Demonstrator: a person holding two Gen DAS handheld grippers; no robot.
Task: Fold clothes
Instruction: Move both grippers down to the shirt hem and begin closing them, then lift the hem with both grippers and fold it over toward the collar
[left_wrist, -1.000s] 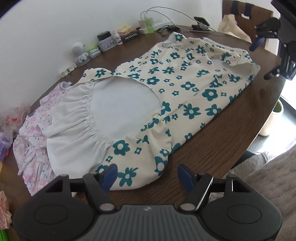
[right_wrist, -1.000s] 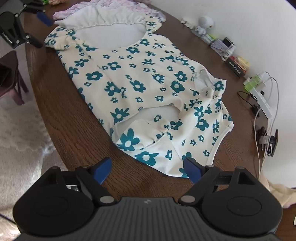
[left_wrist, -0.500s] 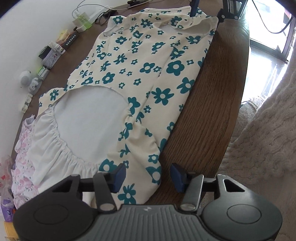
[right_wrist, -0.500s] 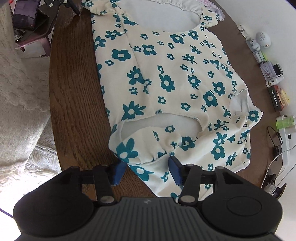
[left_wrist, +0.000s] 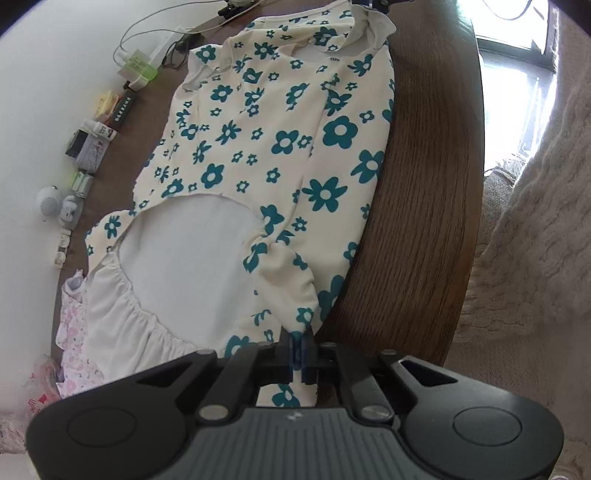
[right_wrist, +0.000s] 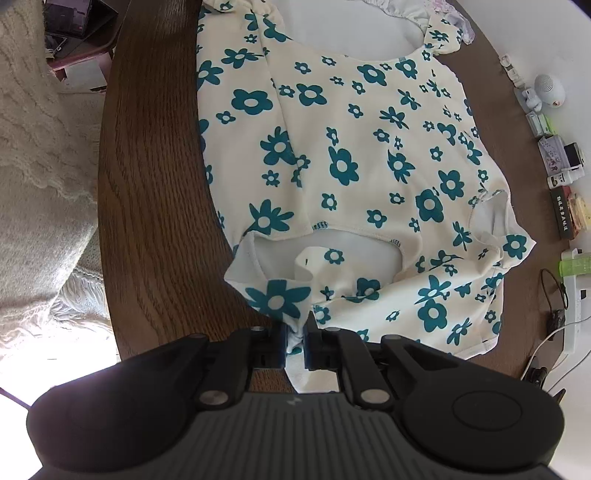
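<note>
Cream garment with teal flowers lies spread flat on the dark wood table, running along the table's near curved edge, one long side just beside that edge. Its white inner lining shows through a wide round opening at one end, and a smaller opening shows at the other end.

Left gripper: jaws pinched nearly together, a fold of the flowered fabric clamped between the blue pads at the corner beside the big opening, close to the table edge. The cloth bunches up into a small ridge right in front of the fingers.

Right gripper: jaws closed tight on the flowered cloth at the opposite end, near the smaller opening, also by the table edge. Fabric puckers and lifts slightly at the pinch.

Pink floral clothes lie at the far side, touching the garment's ruffled white end. Small boxes and bottles line the table's wall-side edge, with a white round gadget and a power strip with cables. Off the table, a cream knitted throw.
</note>
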